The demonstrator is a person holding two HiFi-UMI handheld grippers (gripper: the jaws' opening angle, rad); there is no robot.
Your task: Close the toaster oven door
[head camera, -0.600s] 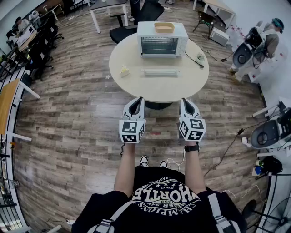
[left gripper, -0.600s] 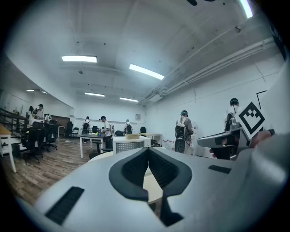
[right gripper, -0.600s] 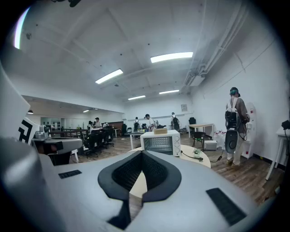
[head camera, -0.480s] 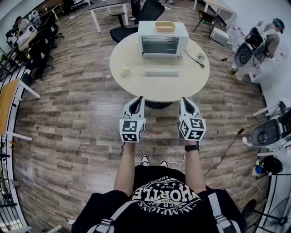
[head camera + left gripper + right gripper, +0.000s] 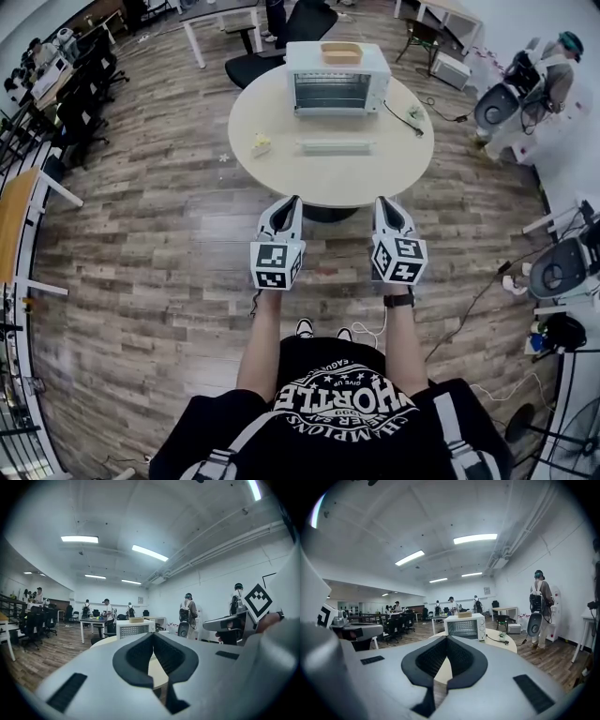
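A white toaster oven [image 5: 336,78] stands at the far side of a round beige table [image 5: 281,178], also in the right gripper view [image 5: 464,626]. Its glass door looks dropped flat toward me, with the white handle bar [image 5: 334,146] out in front. Both grippers hang side by side above the wooden floor, short of the table's near edge. My left gripper [image 5: 291,202] is shut, its dark pads meeting at the tips [image 5: 153,635], nothing held. The right gripper [image 5: 382,202] is likewise shut and empty [image 5: 446,638].
A tan tray [image 5: 339,52] rests on the oven top. On the table lie a small yellowish object [image 5: 260,143] at left and a small item with a black cable [image 5: 413,114] at right. A black chair [image 5: 281,37] stands behind the table, and a person [image 5: 553,70] at right.
Almost nothing: both grippers stay shut and side by side. The whole view has shifted slightly.
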